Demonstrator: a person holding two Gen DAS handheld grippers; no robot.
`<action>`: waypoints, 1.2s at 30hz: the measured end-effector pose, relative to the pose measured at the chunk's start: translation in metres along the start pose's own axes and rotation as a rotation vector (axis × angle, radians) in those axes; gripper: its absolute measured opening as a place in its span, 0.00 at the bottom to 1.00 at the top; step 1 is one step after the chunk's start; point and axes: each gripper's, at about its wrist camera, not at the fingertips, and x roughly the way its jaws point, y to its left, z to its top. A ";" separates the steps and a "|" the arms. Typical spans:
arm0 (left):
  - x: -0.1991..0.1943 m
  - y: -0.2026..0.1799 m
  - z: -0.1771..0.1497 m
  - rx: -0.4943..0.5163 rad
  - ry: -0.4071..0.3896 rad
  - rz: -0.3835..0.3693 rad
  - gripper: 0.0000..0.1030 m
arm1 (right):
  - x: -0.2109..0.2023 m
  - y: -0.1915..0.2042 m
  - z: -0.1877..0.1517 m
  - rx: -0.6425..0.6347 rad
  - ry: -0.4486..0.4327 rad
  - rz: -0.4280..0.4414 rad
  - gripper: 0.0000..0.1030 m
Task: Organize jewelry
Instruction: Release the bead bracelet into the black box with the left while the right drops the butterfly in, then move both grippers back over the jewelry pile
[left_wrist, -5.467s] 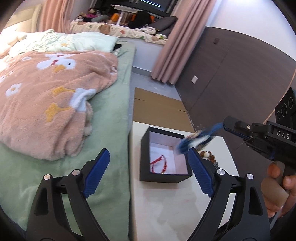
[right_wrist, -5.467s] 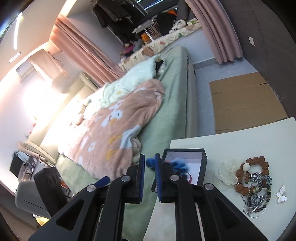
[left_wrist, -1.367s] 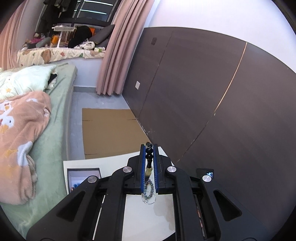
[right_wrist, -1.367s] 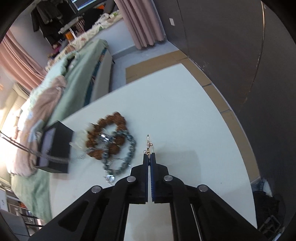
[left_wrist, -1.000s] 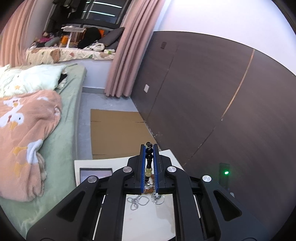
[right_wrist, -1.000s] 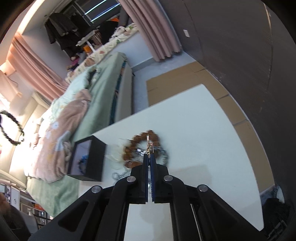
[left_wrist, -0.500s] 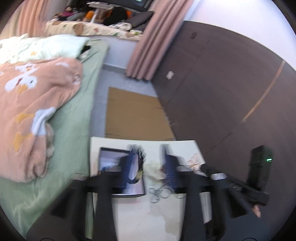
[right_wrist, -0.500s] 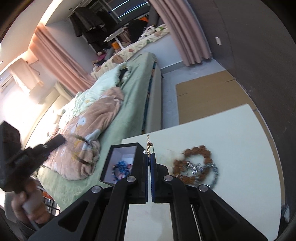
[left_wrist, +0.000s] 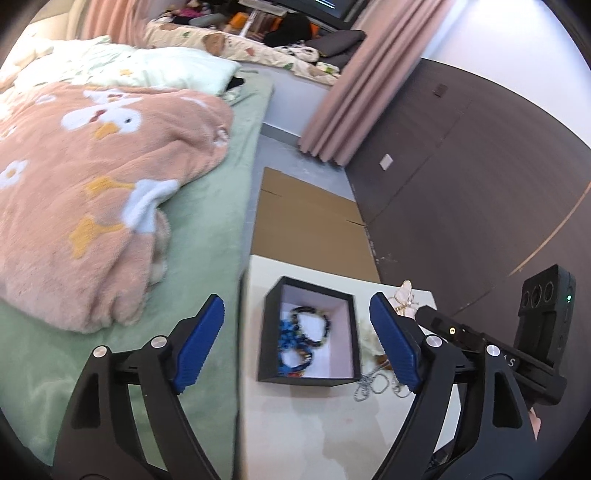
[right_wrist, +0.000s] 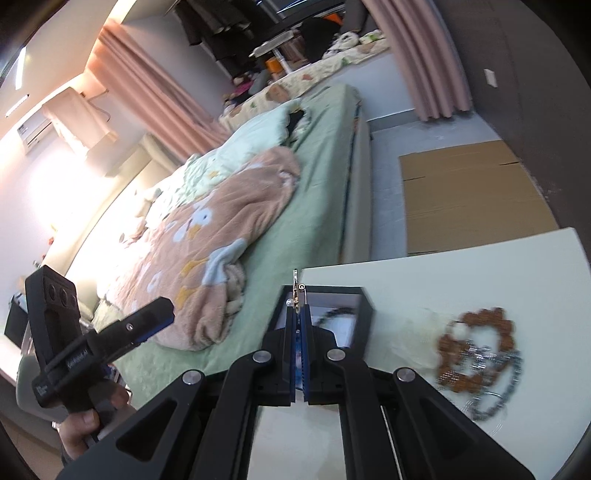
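In the left wrist view my left gripper (left_wrist: 297, 343) hangs over the black box (left_wrist: 354, 332), its jaws opening with nothing gripped between them. Inside the box lie a dark bead bracelet (left_wrist: 312, 325) and a blue bracelet (left_wrist: 291, 349). My right gripper (right_wrist: 298, 310) is shut on a small gold earring (right_wrist: 296, 290) that sticks up from its tips, just over the box (right_wrist: 364, 301) at its near corner. The left wrist view shows that right gripper (left_wrist: 421, 314) coming in from the right with the earring (left_wrist: 406, 291). A hand (right_wrist: 85, 421) holds the left gripper (right_wrist: 162, 310).
On the white table (left_wrist: 332, 424), right of the box, lie a silver chain (left_wrist: 373, 384), a white flower piece (left_wrist: 369, 332), and a brown bead bracelet (right_wrist: 476, 347) tangled with other chains. The green bed (left_wrist: 207, 258) borders the table's left edge. Cardboard (left_wrist: 310, 229) covers the floor beyond.
My left gripper came down towards the box and went from shut to wide open, and the dark bead bracelet it held now lies in the box. The right gripper swung over to the box, earring still held.
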 end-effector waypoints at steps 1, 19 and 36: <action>-0.002 0.006 -0.001 -0.011 0.001 0.006 0.79 | 0.007 0.007 0.001 -0.006 0.010 0.010 0.03; 0.009 -0.011 -0.013 -0.005 0.044 -0.035 0.79 | -0.048 -0.055 -0.012 0.099 -0.051 -0.131 0.68; 0.053 -0.100 -0.044 0.136 0.159 -0.116 0.78 | -0.088 -0.144 -0.056 0.294 -0.047 -0.170 0.58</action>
